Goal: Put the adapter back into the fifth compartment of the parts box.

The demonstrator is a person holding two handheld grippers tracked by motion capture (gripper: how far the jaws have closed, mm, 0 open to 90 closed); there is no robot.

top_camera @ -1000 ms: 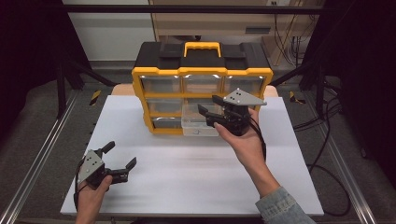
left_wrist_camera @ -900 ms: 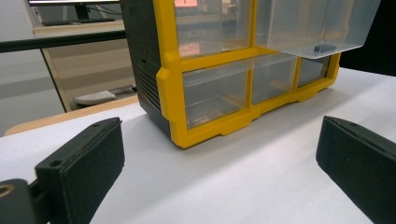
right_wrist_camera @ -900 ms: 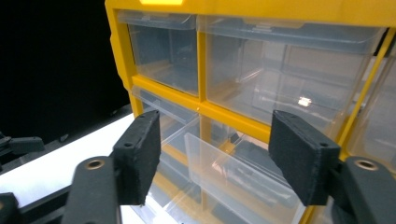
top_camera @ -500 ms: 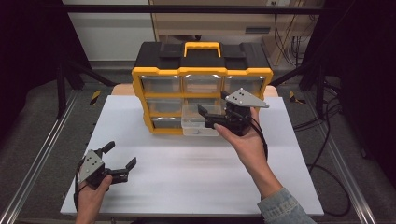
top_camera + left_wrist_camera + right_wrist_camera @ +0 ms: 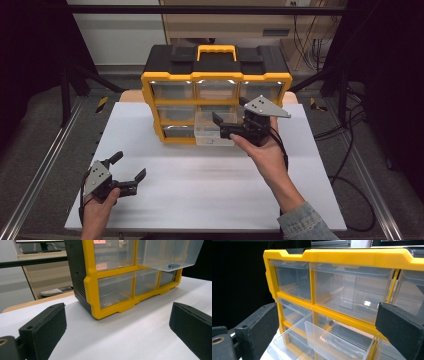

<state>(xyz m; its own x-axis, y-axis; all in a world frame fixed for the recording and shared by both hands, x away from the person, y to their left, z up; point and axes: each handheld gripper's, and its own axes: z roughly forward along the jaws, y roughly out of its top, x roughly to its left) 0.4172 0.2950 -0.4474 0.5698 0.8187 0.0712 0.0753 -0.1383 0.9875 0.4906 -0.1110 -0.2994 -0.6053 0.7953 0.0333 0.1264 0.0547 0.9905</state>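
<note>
A yellow and black organizer box (image 5: pixel 216 80) with clear drawers stands at the back of the white table (image 5: pixel 200 200). One clear drawer (image 5: pixel 214 135) in its lower rows is pulled out. My right gripper (image 5: pixel 220 126) hovers just over that drawer's front. Its jaws have just been opening and now stand wide, with no pad pressing on anything. In the right gripper view the open drawer (image 5: pixel 322 340) lies low between the jaws of the right gripper (image 5: pixel 324 327). My left gripper (image 5: pixel 130 166) rests open at the table's front left, and the left gripper view shows a small dark piece (image 5: pixel 173 265) in the drawer.
Metal rails (image 5: pixel 45 165) run along both sides of the table. Cables (image 5: pixel 350 125) trail off to the right. A black handle recess and yellow handle (image 5: pixel 216 50) top the box. White tabletop stretches between the two hands.
The right gripper's jaws have spread wider over the pulled-out drawer. Both hands have kept their places, and the drawer has stayed where it was.
</note>
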